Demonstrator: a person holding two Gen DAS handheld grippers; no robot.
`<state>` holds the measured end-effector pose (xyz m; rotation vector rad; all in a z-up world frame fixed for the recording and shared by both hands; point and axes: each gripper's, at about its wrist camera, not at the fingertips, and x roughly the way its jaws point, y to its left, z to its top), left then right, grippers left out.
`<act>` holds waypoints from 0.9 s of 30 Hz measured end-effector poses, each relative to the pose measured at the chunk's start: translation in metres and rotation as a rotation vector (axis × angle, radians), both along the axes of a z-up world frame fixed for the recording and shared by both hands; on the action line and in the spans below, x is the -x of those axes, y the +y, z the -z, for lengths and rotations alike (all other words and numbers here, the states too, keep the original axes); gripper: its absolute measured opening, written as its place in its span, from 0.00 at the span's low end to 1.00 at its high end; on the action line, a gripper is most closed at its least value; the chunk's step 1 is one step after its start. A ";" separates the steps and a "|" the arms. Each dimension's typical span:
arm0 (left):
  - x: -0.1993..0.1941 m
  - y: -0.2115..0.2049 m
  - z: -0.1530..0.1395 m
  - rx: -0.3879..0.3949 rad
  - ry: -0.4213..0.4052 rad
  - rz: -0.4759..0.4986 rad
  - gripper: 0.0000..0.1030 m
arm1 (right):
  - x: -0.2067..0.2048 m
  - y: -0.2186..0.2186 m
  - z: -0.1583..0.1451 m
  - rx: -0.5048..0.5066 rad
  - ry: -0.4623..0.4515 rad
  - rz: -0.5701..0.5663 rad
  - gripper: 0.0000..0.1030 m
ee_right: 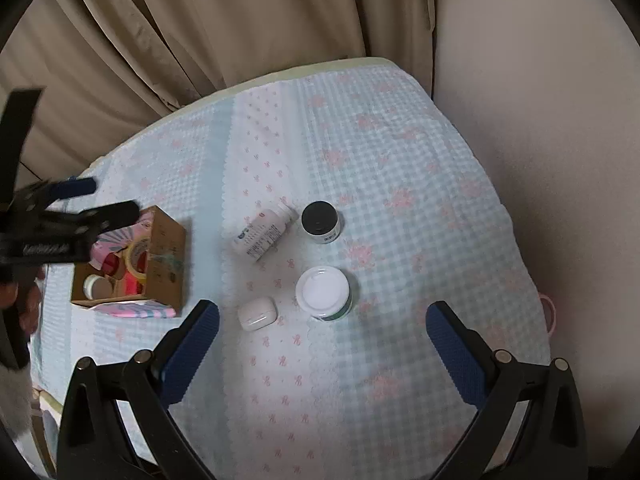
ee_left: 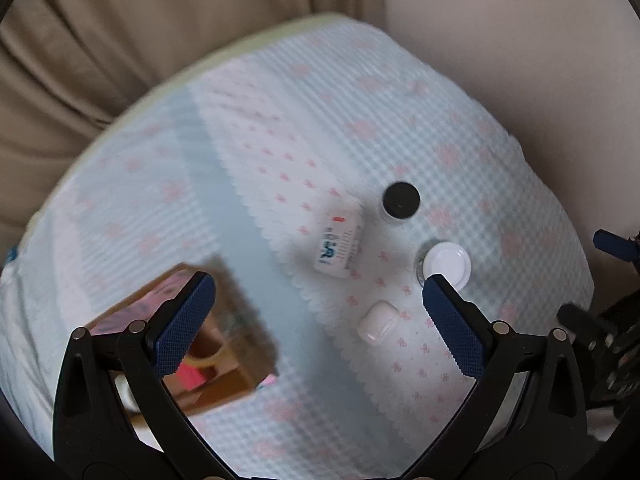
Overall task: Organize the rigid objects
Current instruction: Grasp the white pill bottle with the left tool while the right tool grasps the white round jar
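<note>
On the patterned cloth (ee_right: 400, 168) lie a white bottle on its side (ee_right: 264, 234), a black-lidded jar (ee_right: 321, 222), a white-lidded jar (ee_right: 323, 292) and a small white case (ee_right: 258, 313). A cardboard box (ee_right: 154, 264) at the left holds tape rolls and small items. My left gripper (ee_left: 316, 308) hovers open above the cloth; the box (ee_left: 224, 344) lies under its left finger, and the case (ee_left: 378, 322), bottle (ee_left: 338, 246), black-lidded jar (ee_left: 401, 200) and white-lidded jar (ee_left: 447, 262) lie ahead. My right gripper (ee_right: 322, 328) is open and empty, near the white-lidded jar.
Beige curtains (ee_right: 180, 40) hang behind the cloth-covered surface, and a pale wall (ee_right: 540, 100) stands at the right. The left gripper (ee_right: 94, 204) and a hand (ee_right: 24, 300) show at the left edge of the right wrist view. A blue gripper tip (ee_left: 614, 242) shows at the right edge of the left wrist view.
</note>
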<state>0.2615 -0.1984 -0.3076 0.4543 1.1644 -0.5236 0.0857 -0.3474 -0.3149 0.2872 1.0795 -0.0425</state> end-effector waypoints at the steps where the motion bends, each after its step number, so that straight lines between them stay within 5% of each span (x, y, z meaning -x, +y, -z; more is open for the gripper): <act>1: -0.004 -0.005 0.009 -0.003 0.014 0.010 1.00 | -0.002 0.001 0.007 0.008 0.004 -0.002 1.00; 19: -0.081 -0.064 0.198 -0.134 0.306 0.145 0.91 | -0.064 0.035 0.163 0.081 0.209 -0.060 0.97; 21: -0.083 -0.066 0.209 -0.139 0.319 0.148 0.87 | -0.071 0.034 0.176 0.067 0.224 -0.053 0.96; 23: -0.084 -0.067 0.218 -0.143 0.338 0.148 0.71 | -0.076 0.032 0.185 0.056 0.239 -0.050 0.90; 27: -0.082 -0.066 0.228 -0.155 0.339 0.153 0.64 | -0.080 0.030 0.202 0.028 0.261 -0.051 0.85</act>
